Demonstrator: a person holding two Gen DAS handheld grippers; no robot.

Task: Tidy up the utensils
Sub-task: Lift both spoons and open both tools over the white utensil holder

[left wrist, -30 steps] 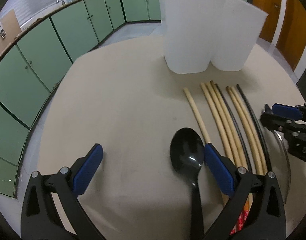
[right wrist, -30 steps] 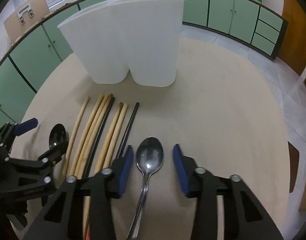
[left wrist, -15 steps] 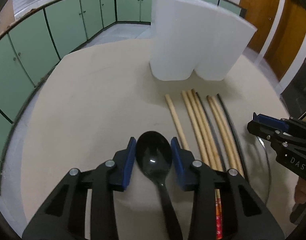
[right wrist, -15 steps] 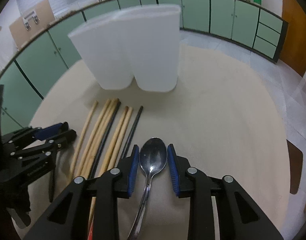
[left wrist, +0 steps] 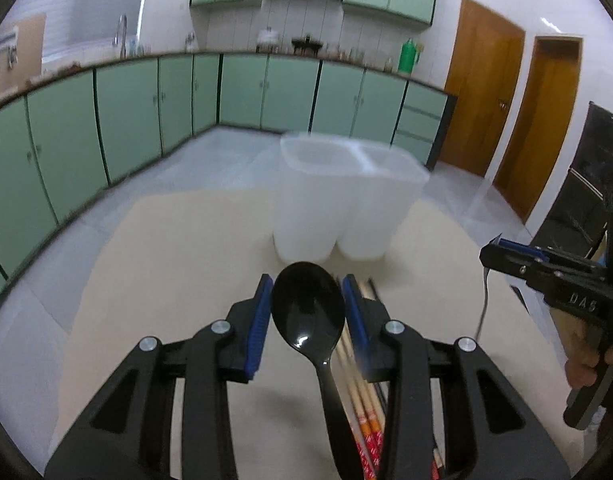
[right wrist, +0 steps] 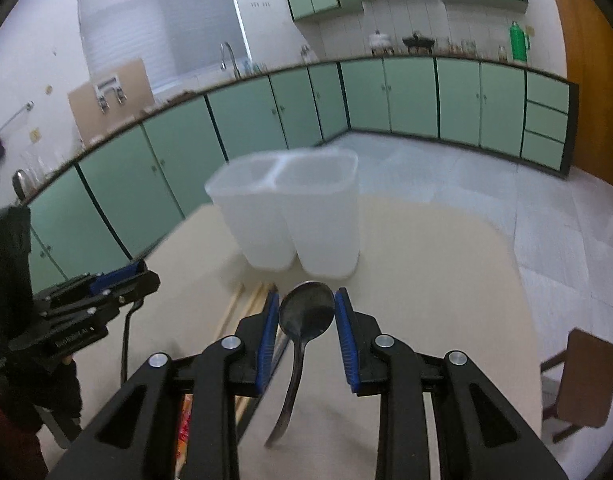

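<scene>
My left gripper (left wrist: 307,300) is shut on the bowl of a black plastic spoon (left wrist: 308,316) and holds it above the table, handle hanging down. My right gripper (right wrist: 305,312) is shut on the bowl of a metal spoon (right wrist: 306,316), also lifted, handle hanging down. A white two-compartment holder (left wrist: 342,204) stands upright ahead of both grippers; it also shows in the right wrist view (right wrist: 294,216). Several wooden and black chopsticks (left wrist: 358,384) lie on the beige table under the left gripper. The right gripper also shows in the left wrist view (left wrist: 502,256).
The beige table (left wrist: 166,280) ends just behind the holder. Green cabinets (right wrist: 386,96) line the far walls. A wooden chair (right wrist: 582,384) stands off the table's right side. The left gripper and hand show at the left of the right wrist view (right wrist: 78,312).
Both grippers closed on their spoons and lifted them off the table. Both views have tilted up, and the holder now sits lower and farther in frame.
</scene>
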